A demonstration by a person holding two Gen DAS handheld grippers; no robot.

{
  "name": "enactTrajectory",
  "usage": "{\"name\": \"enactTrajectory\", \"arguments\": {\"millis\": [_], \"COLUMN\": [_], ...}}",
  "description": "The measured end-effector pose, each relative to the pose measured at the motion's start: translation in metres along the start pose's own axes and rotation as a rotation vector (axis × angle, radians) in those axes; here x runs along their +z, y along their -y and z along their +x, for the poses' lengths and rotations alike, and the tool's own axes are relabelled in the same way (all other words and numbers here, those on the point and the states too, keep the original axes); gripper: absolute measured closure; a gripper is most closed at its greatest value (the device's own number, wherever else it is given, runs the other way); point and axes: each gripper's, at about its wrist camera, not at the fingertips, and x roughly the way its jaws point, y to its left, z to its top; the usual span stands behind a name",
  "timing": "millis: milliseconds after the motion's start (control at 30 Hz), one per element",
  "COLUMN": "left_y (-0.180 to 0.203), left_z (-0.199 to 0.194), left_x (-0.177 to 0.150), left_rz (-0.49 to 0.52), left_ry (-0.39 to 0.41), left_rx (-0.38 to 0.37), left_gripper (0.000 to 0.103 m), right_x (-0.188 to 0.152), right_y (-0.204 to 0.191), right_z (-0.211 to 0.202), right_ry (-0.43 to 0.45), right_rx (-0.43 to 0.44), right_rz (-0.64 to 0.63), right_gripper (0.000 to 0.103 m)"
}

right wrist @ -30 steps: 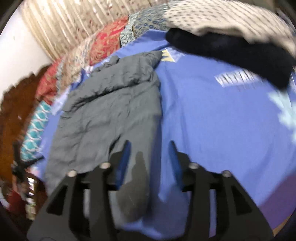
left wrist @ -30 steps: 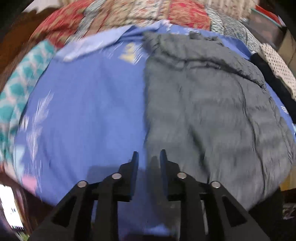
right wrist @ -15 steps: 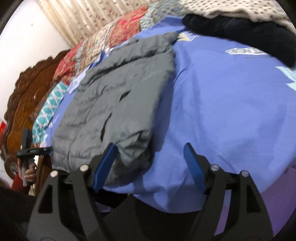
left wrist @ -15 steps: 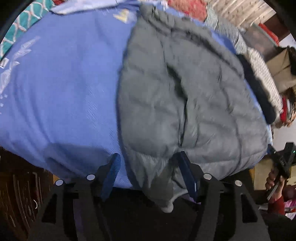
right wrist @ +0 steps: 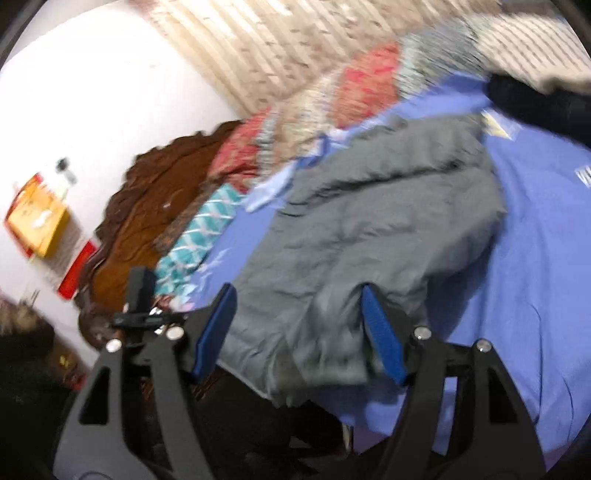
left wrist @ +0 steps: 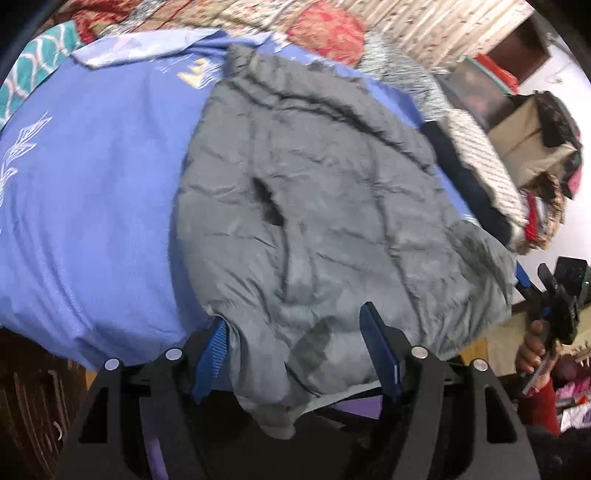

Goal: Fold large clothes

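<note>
On the bed, a big grey puffy jacket lies spread flat on a blue sheet. Everything here is placed from the jacket.

To the left of the jacket the blue sheet is bare, with a white leaf drawing on it. Past the sheet's left edge sits a teal and white patterned cloth. Behind the jacket, at the far end of the bed, is a red and cream patterned quilt.

At the jacket's near edge, the left tongs are spread wide apart. One blue pad sits at each side of the hem, which hangs a little over the bed's edge. The pads do not squeeze it.

To the right of the jacket lie a dark garment and a white dotted cloth.

At the jacket's near right corner, the right tongs are wide apart too, with the grey cloth lying between the blue pads. This view is blurry, so I cannot tell if the pads touch the cloth. In the right wrist view, a brown carved headboard stands to the left of the jacket.
</note>
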Motion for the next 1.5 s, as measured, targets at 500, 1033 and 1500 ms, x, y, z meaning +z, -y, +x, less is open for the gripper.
{"name": "enactTrajectory", "arguments": {"millis": [500, 1033, 1500], "left_y": [-0.043, -0.021, -0.028], "left_z": [0.028, -0.042, 0.011], "left_x": [-0.018, 0.001, 0.189], "left_rz": [0.003, -0.083, -0.307], "left_ry": [-0.104, 0.008, 0.036], "left_rx": [0.199, -0.197, -0.145], "left_gripper": [0.014, 0.079, 0.069], "right_x": [-0.048, -0.033, 0.132], "right_y": [0.066, 0.036, 0.103], "right_z": [-0.019, -0.035, 0.050], "right_ry": [-0.113, -0.193, 0.003], "right_rx": [-0.324, 0.035, -0.091], "right_rz": [0.027, 0.102, 0.397], "right_gripper": [0.035, 0.095, 0.088]}}
